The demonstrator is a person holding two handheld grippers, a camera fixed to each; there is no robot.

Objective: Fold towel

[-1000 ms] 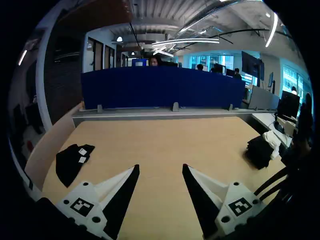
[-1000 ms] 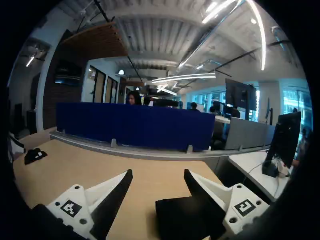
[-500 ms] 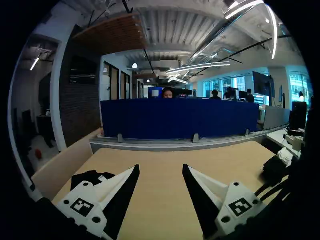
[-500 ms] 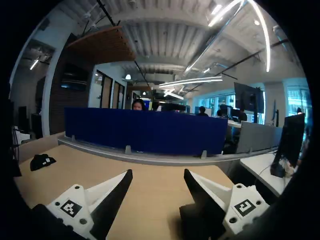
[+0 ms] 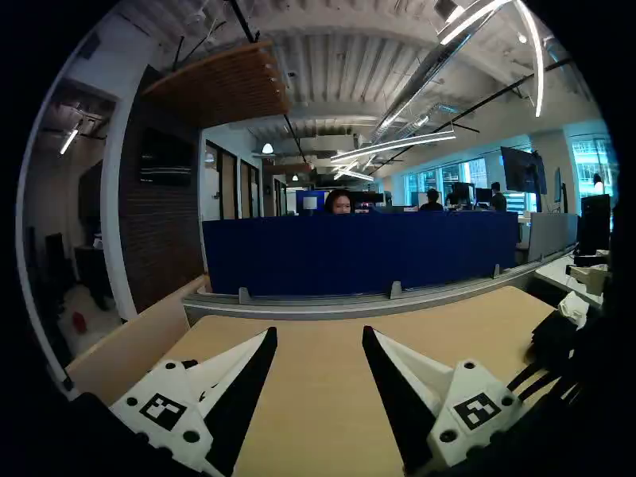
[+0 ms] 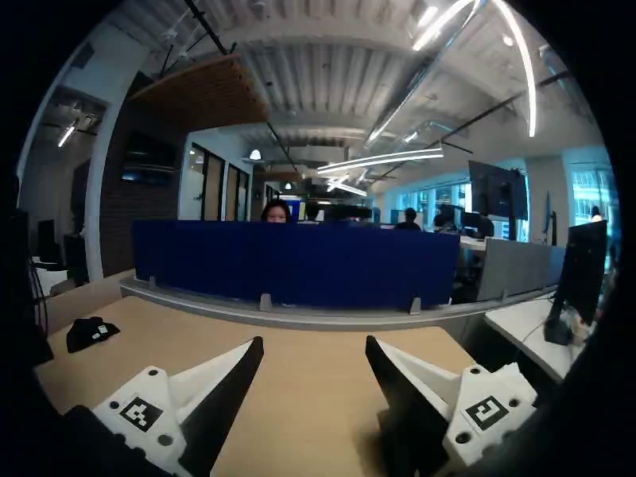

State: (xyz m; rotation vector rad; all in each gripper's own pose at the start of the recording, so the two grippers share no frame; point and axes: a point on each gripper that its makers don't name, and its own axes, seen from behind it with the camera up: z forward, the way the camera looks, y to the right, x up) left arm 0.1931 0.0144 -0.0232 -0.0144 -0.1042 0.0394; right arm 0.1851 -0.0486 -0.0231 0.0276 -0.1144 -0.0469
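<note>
In the left gripper view, the tabletop (image 5: pixel 318 381) is left bare through the lower middle of the frame, and is closed off at the far edge by a grey rail (image 5: pixel 350 300) and a blue partition (image 5: pixel 358 254). The right edge is blocked by a dark pile (image 5: pixel 554 338). In the right gripper view, open tabletop is seen at lower centre; a dark cloth (image 6: pixel 90 332) is laid at the left, well apart.
</note>
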